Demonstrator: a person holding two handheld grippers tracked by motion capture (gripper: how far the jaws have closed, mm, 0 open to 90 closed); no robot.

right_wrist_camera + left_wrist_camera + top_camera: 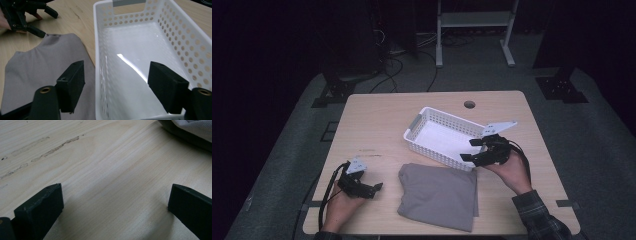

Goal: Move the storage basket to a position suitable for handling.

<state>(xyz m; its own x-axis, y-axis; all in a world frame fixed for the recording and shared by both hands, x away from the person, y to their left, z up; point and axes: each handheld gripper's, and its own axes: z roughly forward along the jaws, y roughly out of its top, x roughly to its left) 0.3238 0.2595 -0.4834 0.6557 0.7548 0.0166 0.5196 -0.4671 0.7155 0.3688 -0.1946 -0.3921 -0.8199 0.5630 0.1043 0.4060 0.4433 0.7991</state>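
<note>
Both grippers' fingers are standing wide apart and gripping nothing. Seen in the right gripper view, the right gripper (117, 82) is straddling the near long wall of the white basket (100, 82), one jaw hanging over the folded grey cloth (42, 70) and the other over the basket's bare floor; whether a jaw is brushing the rim I cannot tell. In the high view that right gripper (473, 150) is sitting at the basket's near right corner, just above the cloth's far right edge.

The folded grey cloth (439, 195) is lying flat on the table (377, 125), near the front edge between the two hands, with its far edge just beside the basket (414, 134), perhaps touching it. The basket is sitting empty and slantwise at the table's middle.

The left gripper (371, 189) is resting low at the front left, its jaws spread and pointing towards the cloth's left edge, near it but apart. In the left gripper view a corner of the cloth (195, 127) is showing at the top right, beyond bare wood.

Judging from this, the work is sitting at its start: the cloth is waiting to be picked up and put in the basket. The next move is calling for each gripper to come down onto an edge of the cloth, pinch through all the folded layers, and lift evenly so the fold is not spilling open.
</note>
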